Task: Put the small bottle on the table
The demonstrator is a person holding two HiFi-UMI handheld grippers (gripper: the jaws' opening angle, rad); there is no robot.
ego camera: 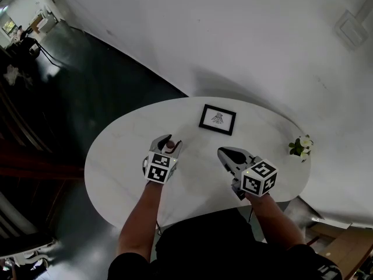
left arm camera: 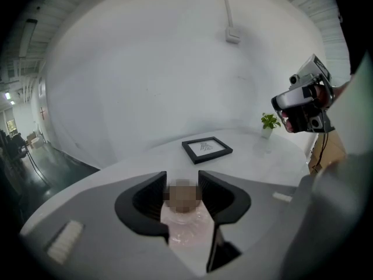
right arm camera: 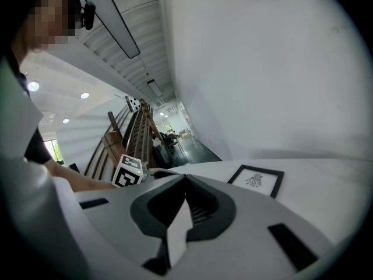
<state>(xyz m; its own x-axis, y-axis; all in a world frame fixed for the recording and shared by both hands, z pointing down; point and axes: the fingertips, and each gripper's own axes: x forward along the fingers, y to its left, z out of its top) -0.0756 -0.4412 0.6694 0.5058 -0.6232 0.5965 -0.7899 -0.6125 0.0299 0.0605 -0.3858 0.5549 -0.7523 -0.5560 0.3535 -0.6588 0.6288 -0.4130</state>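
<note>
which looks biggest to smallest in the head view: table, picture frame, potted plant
1. white oval table
2. black rectangular picture frame
3. small green potted plant with white flowers

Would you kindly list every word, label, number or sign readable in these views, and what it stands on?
No readable text anywhere.
Black-framed picture: a small drawing, no legible writing.
Black-and-white marker cubes: square patterns, no letters.
Small translucent bottle: no label visible.

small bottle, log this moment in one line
left claw: jaws around small bottle, grip unclear | small bottle: upright over table | right claw: shut, empty
</note>
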